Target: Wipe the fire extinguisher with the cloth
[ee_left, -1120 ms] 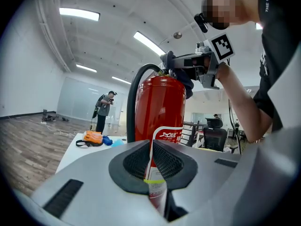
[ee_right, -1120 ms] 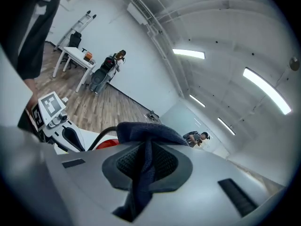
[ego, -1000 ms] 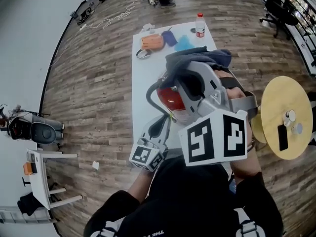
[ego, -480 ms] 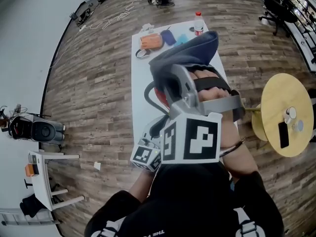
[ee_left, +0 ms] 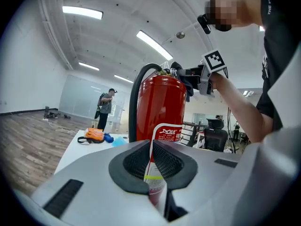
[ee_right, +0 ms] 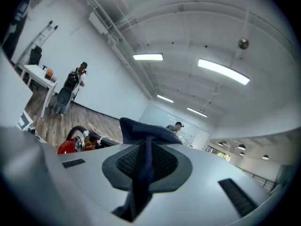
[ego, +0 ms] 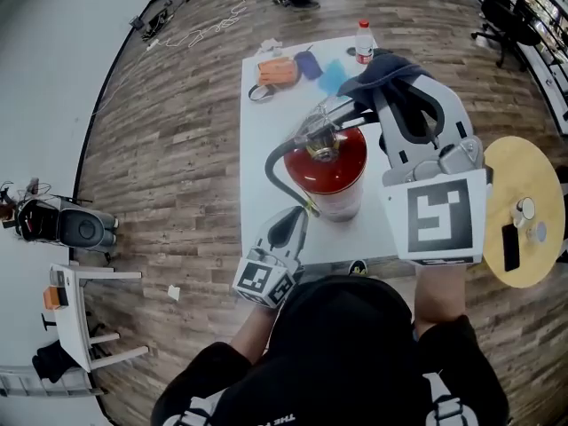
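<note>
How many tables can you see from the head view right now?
3. The white table under the extinguisher, a round yellow table at its right, and a small white desk at far left. Others may lie out of frame.

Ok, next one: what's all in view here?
Red metal fire extinguisher: one, red, upright mid-table.
White rectangular table: one, white, centre.
Dark blue fabric cloth: one, navy, held beside extinguisher's top.
Orange fabric bag: one, orange, table's far end.
Blue flat pieces: two, blue, beside bag.
Clear plastic bottle: one, red-capped, far corner.
Round wooden side table: one, yellow, right.
Black office chair: one, black, top right.
Left gripper: one, grey, jaws nearly together near extinguisher's base.
Right gripper: one, grey, shut on cloth.
</note>
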`<state>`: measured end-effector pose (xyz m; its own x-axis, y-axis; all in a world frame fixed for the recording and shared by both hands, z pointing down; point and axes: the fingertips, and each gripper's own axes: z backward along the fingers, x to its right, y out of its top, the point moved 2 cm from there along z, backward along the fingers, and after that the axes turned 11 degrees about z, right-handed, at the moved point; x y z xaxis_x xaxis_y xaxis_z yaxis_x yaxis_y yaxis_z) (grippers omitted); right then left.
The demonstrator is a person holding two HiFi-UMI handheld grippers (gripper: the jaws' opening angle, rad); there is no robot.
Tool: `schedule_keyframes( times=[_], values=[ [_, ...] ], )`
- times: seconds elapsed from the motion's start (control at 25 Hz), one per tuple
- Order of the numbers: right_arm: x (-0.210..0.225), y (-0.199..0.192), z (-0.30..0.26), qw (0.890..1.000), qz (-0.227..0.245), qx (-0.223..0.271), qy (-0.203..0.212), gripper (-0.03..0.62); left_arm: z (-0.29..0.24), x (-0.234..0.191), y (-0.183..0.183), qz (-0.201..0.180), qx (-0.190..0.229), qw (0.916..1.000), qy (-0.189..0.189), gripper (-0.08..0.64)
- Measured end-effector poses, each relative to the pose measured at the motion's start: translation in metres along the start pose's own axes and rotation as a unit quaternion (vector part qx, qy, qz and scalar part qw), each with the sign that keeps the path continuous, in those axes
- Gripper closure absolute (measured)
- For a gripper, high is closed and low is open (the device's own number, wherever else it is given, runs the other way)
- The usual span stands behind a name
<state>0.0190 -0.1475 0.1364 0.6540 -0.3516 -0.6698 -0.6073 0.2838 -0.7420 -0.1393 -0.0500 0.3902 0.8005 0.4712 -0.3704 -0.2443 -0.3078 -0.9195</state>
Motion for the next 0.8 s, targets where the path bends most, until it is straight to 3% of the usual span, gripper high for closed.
schedule_keyframes(
  times=[0.08,0.2,0.48,0.64,0.8],
  values=[
    [0.003,-0.027,0.004,0.999,-0.035,-0.028,-0.015,0.555,0.001,-0.002,0.002,0.002,0.005,1.0000,0.004,0.525],
    [-0.017,-0.064,-0.003,0.996,-0.040,-0.074,0.010,0.555,0.004,-0.006,0.003,-0.001,0.007,0.9999,0.010,0.525],
    [-0.061,-0.012,0.000,0.997,0.028,-0.033,0.067,0.557,0.000,-0.006,-0.002,-0.001,-0.003,0.9999,0.012,0.525],
    [-0.066,-0.008,0.009,0.994,-0.037,0.032,0.101,0.557,-0.008,-0.001,-0.002,0.001,-0.003,1.0000,0.003,0.525],
    [-0.064,-0.021,0.026,0.977,-0.139,0.077,0.142,0.557,-0.015,0.004,-0.002,0.003,-0.005,1.0000,-0.004,0.525]
  ],
)
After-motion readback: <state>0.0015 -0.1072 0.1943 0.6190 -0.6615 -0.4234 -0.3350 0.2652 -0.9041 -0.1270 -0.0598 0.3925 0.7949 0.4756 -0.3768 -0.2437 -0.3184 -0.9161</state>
